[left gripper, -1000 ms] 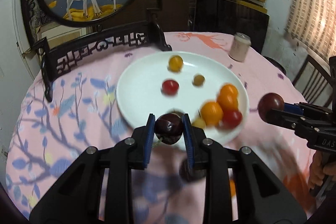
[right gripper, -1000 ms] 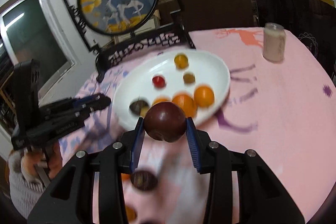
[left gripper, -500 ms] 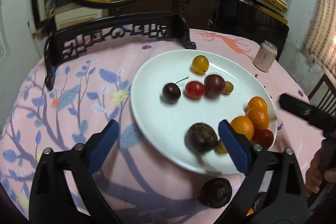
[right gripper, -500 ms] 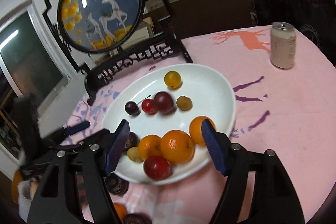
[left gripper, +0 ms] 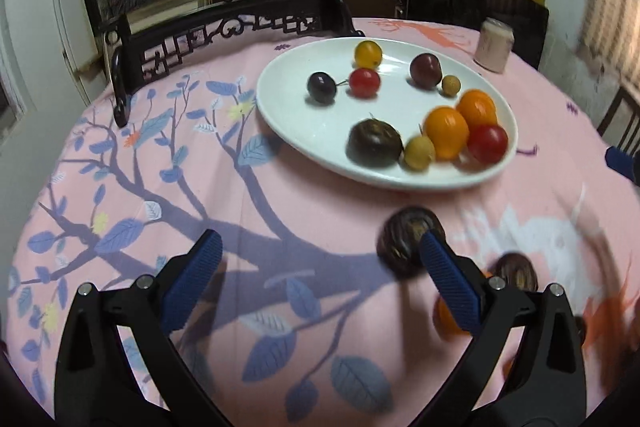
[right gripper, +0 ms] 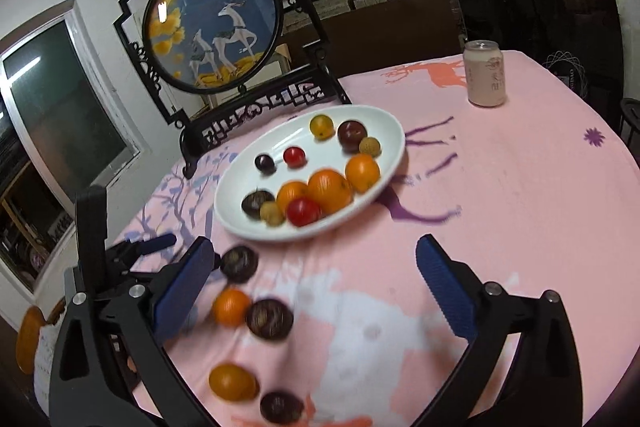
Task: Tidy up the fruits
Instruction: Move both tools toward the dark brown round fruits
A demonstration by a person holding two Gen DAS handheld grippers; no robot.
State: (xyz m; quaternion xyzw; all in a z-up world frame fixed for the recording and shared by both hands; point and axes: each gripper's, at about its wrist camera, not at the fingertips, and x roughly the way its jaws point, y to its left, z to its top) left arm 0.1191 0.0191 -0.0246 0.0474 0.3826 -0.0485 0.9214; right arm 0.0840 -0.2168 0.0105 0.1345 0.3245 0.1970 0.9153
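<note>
The left hand-held gripper [left gripper: 318, 255] stands wide and holds nothing, its jaws having just swung apart; only bare pink cloth of the counter [left gripper: 168, 163] lies between them. Its right finger partly hides a dark wrinkled fruit [left gripper: 402, 239], which seems to lie just past the pad and not against it, though blur keeps that unsure. That fruit is round, so no long axis sets the wrist; the gripper need only shift right to straddle it. The right hand-held gripper [right gripper: 314, 267] is likewise wide and empty, its jaws also just opened. The same dark fruit [right gripper: 239, 263] lies just beyond its left finger, with an orange fruit [right gripper: 231, 306] and a second dark fruit [right gripper: 269, 319] nearer in and left of the gap's middle. Two more fruits lie lower still, near the frame's foot. I judge the first dark fruit nearer the left gripper. Ahead of both grippers sits the plate [right gripper: 384, 123], already bearing fruit.
</note>
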